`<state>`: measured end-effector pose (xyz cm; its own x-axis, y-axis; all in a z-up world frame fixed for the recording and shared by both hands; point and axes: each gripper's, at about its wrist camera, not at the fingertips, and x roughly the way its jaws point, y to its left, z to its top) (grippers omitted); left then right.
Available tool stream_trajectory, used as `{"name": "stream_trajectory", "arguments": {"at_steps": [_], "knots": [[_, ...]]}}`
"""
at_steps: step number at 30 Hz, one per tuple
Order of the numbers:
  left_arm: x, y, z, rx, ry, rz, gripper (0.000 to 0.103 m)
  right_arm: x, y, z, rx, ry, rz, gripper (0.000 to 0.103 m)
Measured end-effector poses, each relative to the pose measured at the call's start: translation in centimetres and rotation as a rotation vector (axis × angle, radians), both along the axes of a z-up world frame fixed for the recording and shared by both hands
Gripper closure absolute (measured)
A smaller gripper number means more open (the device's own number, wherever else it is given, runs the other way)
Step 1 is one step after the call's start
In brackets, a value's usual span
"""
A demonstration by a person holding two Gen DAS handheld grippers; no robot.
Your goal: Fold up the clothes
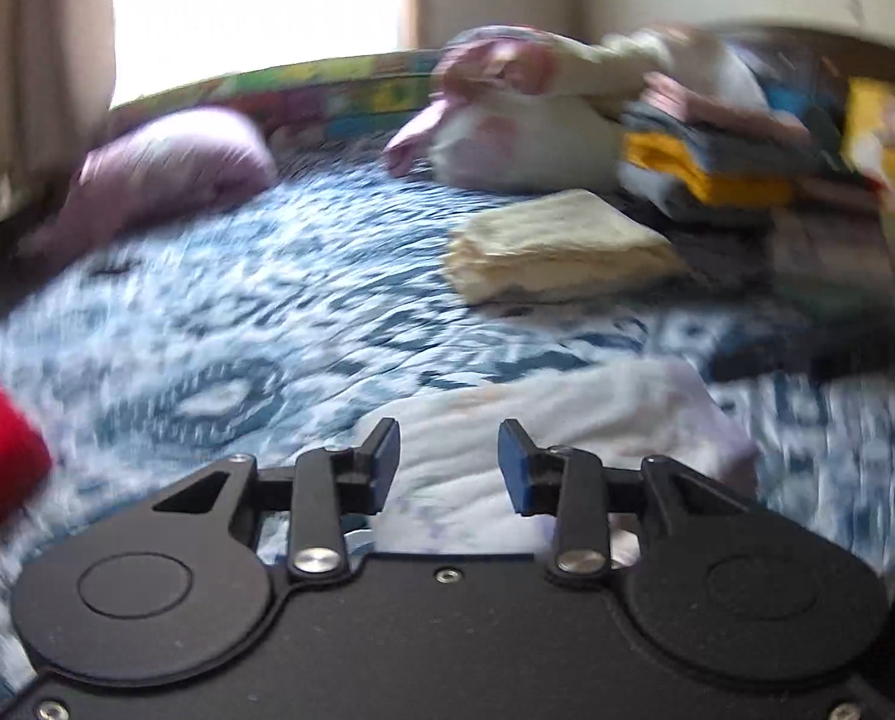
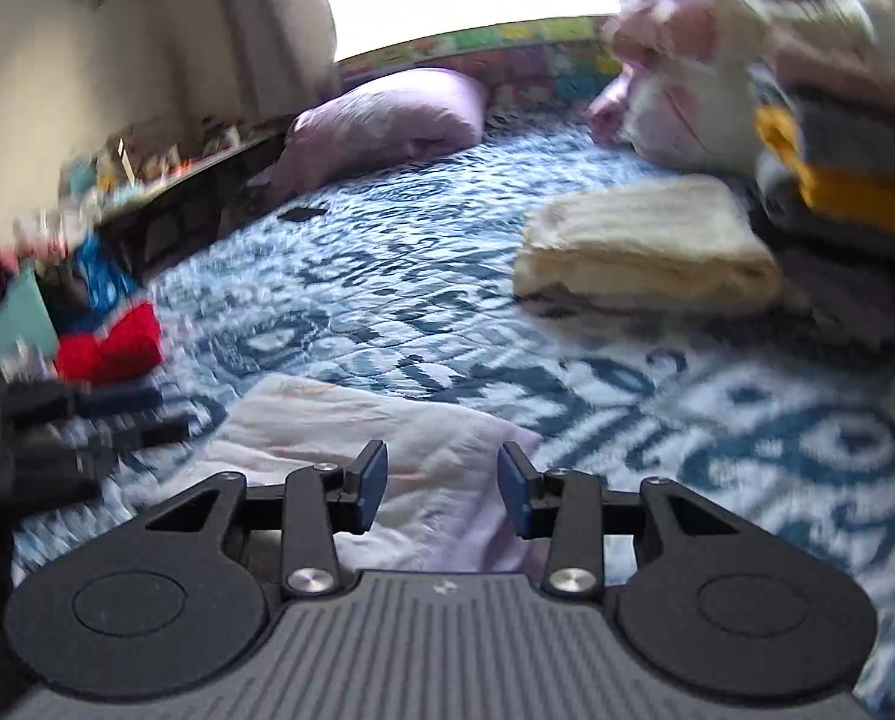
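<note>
Garment (image 1: pixel 543 420), seemingly white, lies beneath both parted grippers (image 1: pixel 449 463) (image 2: pixel 441 489).

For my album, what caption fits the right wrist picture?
Open right gripper above a white cloth on the blue quilt.

The left gripper (image 1: pixel 448 462) is showing a smooth black body, two round black discs, shiny silver screws and blue pads on its fingers (image 1: pixel 387 459). The right gripper (image 2: pixel 441 486) is wearing a grey ribbed plate, with the same black discs, silver screws and blue pads.
</note>
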<state>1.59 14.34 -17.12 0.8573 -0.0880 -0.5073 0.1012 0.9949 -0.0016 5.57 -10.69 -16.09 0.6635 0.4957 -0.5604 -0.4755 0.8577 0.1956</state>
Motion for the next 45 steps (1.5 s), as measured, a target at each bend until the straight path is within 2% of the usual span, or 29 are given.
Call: {"name": "stream_trajectory", "arguments": {"at_steps": [4,6,8,10,11,17,21,25,28,31,32,34,37,40,42,45], "knots": [[1.6,-0.4,-1.9,-0.043,0.048,-0.019,0.068,0.1,2.5,-1.0,-0.073,-0.050,0.034,0.062],[2.4,-1.3,-3.8,-0.062,0.104,-0.056,0.068,0.5,3.0,-2.6,-0.115,-0.059,0.039,0.062],[3.2,-2.9,-6.5,-0.010,0.139,-0.068,0.068,1.4,2.9,-5.7,-0.149,-0.014,0.032,0.062],[2.9,-4.4,-8.0,0.071,0.093,-0.059,0.068,2.1,1.6,-8.5,-0.077,0.043,0.006,0.061],[2.9,-4.6,-8.0,0.078,0.086,-0.052,0.068,2.1,0.9,-9.0,-0.035,0.045,-0.008,0.060],[2.6,-3.4,-6.0,0.082,0.104,-0.106,0.068,1.8,0.8,-7.1,-0.067,0.047,-0.010,0.054],[1.7,-1.7,-3.3,0.073,0.035,-0.061,0.067,-0.1,0.1,-4.3,-0.045,-0.043,-0.003,0.054],[3.3,-0.9,-2.7,0.083,0.034,-0.034,0.068,-0.2,1.5,-2.4,-0.057,-0.107,0.053,0.054],[4.8,-1.4,-3.1,0.081,0.062,-0.049,0.064,1.1,3.0,-2.7,-0.065,-0.106,0.073,0.054],[6.3,-2.1,-5.4,0.080,0.143,-0.053,0.063,3.0,3.9,-5.3,-0.083,-0.016,0.072,0.053],[6.4,-2.6,-6.2,0.105,0.148,-0.055,0.063,3.4,3.9,-6.4,-0.081,0.012,0.070,0.052],[6.4,-3.6,-7.4,0.161,0.133,-0.054,0.063,3.6,3.3,-7.9,-0.049,0.009,0.071,0.052],[6.5,-3.5,-7.8,0.154,0.124,-0.047,0.063,3.7,3.2,-8.2,-0.047,0.008,0.077,0.052],[6.3,-3.3,-7.3,0.153,0.129,-0.063,0.063,3.8,3.3,-8.1,-0.059,0.009,0.085,0.052],[5.5,-3.2,-5.7,0.155,0.125,-0.067,0.063,3.3,3.4,-7.2,-0.075,0.001,0.081,0.052],[2.6,-2.4,-3.5,0.104,0.084,-0.051,0.063,1.4,3.2,-5.1,-0.088,-0.047,0.074,0.052]]}}
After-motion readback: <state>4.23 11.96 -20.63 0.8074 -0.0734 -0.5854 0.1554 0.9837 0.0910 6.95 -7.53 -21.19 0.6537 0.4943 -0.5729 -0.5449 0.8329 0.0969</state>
